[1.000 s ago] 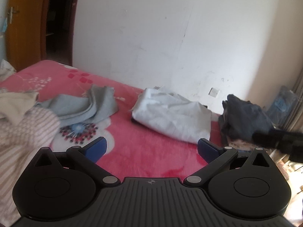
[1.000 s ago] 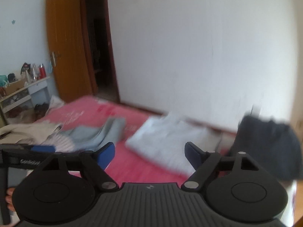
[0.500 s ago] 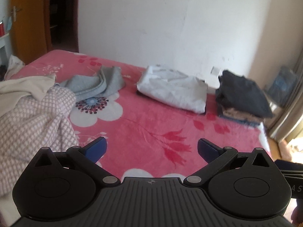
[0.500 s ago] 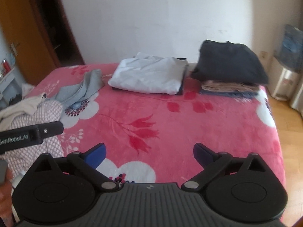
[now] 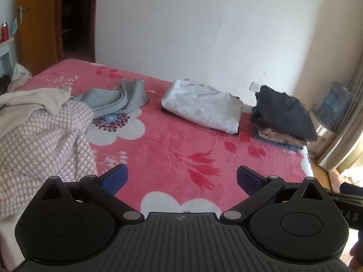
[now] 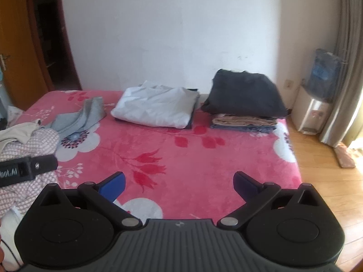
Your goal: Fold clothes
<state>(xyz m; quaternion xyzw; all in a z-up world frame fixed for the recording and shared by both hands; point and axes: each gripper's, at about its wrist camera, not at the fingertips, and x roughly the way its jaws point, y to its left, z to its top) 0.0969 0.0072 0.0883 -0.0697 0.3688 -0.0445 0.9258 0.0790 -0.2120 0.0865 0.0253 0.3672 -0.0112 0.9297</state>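
Both grippers, left [image 5: 180,179] and right [image 6: 179,184], were spread wide and empty, touching nothing. Below: pink floral bedspread [image 6: 181,158] with folded stacks by the white wall [image 6: 170,34].

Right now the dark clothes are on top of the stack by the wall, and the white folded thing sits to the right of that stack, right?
Not quite. The white folded garment sits to the left of the stack, not the right. The dark garment is indeed on top of the stack by the wall, as the right wrist view shows.
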